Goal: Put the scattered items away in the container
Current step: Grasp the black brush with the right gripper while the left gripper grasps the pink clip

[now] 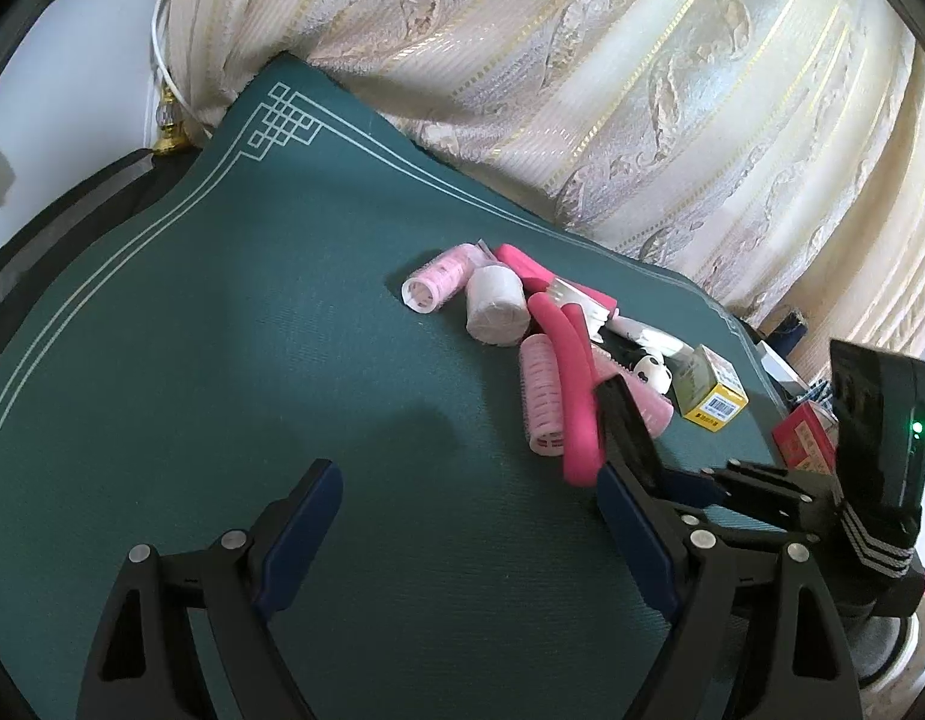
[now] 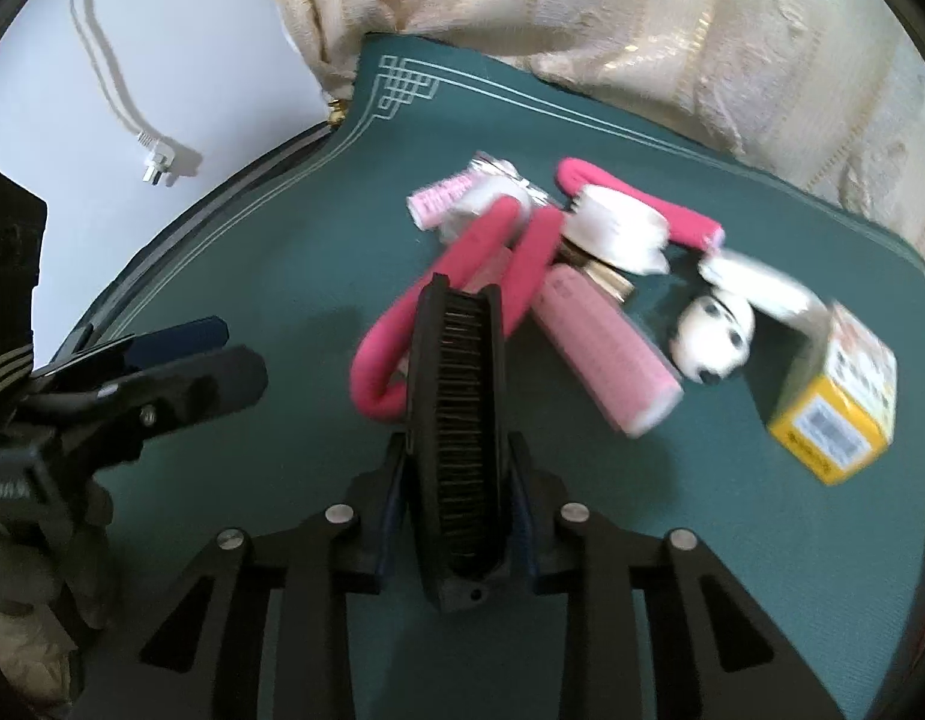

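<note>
A pile of items lies on the green mat (image 1: 222,330): pale pink hair rollers (image 1: 435,285), a white roll (image 1: 497,312), bent hot-pink foam rods (image 1: 573,384), a panda-faced item (image 1: 651,373) and a yellow box (image 1: 711,393). My left gripper (image 1: 471,516) is open and empty, above bare mat to the left of the pile. My right gripper (image 2: 459,480) is shut on a black folding hairbrush (image 2: 459,420), held above the mat just in front of the pink rods (image 2: 462,264). The roller (image 2: 600,348), panda item (image 2: 711,339) and box (image 2: 834,402) lie to its right. No container is in view.
A cream patterned curtain (image 1: 642,90) hangs along the mat's far edge. A white wall with a dangling plug (image 2: 156,171) is to the left. A red packet (image 1: 804,438) lies beyond the mat's right edge. The left gripper shows at the left of the right wrist view (image 2: 186,360).
</note>
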{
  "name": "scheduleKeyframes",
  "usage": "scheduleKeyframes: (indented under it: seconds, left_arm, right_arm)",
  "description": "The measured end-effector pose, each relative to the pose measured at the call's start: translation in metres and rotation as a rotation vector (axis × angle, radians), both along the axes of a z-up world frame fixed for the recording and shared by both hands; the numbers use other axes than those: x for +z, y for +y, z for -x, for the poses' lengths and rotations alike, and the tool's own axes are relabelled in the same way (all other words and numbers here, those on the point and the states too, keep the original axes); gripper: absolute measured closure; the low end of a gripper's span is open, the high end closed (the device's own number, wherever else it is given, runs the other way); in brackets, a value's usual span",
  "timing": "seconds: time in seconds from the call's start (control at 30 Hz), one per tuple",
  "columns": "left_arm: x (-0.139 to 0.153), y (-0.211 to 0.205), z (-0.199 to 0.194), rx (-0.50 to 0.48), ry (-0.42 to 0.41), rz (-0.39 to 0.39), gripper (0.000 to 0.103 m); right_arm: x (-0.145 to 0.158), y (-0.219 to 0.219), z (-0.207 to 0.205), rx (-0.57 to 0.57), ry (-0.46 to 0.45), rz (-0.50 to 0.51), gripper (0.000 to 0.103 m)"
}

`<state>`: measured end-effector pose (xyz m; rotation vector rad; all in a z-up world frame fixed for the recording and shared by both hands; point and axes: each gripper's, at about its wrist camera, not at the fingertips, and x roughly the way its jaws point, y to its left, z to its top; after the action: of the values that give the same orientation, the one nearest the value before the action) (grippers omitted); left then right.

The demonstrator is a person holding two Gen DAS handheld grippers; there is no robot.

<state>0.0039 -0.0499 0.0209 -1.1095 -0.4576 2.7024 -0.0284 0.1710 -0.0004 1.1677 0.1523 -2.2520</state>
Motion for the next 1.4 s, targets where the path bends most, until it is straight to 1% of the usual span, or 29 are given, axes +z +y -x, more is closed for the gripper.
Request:
scheduleKeyframes:
  seconds: [0.27,0.37,0.43,0.63,0.8,0.93,0.97,1.0,1.07,1.1,1.2,1.23,1.27,1.3,1.4]
  left_arm:
    - [-0.001,0.012,0.003,-0.026,-0.015,0.053,0.015]
    - [-0.002,0.021,0.006,-0.06,-0.023,0.047,0.015]
    - [0.0,0.032,0.01,-0.085,-0.025,0.064,0.015]
    - [0.008,0.069,0.026,-0.142,0.0,0.172,0.015]
    - [0.004,0.089,0.051,-0.165,-0.023,0.234,0.015]
    - [-0.002,0.096,0.066,-0.174,-0.034,0.283,0.016]
    - [-0.004,0.096,0.069,-0.181,-0.039,0.286,0.031]
    - [-0.006,0.095,0.07,-0.189,-0.047,0.286,0.052]
    - [-0.005,0.089,0.069,-0.179,-0.044,0.272,0.058]
    - [-0.003,0.084,0.067,-0.174,-0.036,0.253,0.063]
    - [0.006,0.072,0.054,-0.151,-0.005,0.236,0.065]
    - [0.009,0.069,0.048,-0.147,0.007,0.237,0.067]
    - [0.012,0.065,0.042,-0.145,0.015,0.235,0.072]
    - [0.015,0.062,0.036,-0.145,0.019,0.23,0.073]
    - [0.022,0.053,0.016,-0.149,0.036,0.2,0.073]
  right_arm:
    - [0.006,0.045,-0.021,-0.131,-0.006,0.025,0.07]
    - [0.006,0.061,-0.023,-0.187,-0.002,0.031,0.07]
    - [0.003,0.068,-0.022,-0.215,-0.012,0.04,0.07]
    - [-0.002,0.074,-0.02,-0.225,-0.025,0.08,0.07]
    - [-0.003,0.08,-0.019,-0.227,-0.042,0.125,0.07]
    - [-0.003,0.081,-0.019,-0.226,-0.046,0.139,0.07]
    - [-0.004,0.081,-0.019,-0.227,-0.047,0.143,0.07]
    - [-0.004,0.082,-0.018,-0.227,-0.049,0.148,0.07]
    - [-0.004,0.083,-0.018,-0.227,-0.051,0.155,0.07]
    - [-0.004,0.083,-0.018,-0.227,-0.052,0.157,0.07]
    - [-0.004,0.082,-0.018,-0.226,-0.049,0.154,0.07]
    - [-0.004,0.082,-0.018,-0.226,-0.048,0.154,0.07]
    - [-0.004,0.082,-0.018,-0.226,-0.048,0.153,0.07]
    - [-0.004,0.082,-0.018,-0.226,-0.047,0.153,0.07]
    - [-0.005,0.082,-0.018,-0.226,-0.047,0.153,0.07]
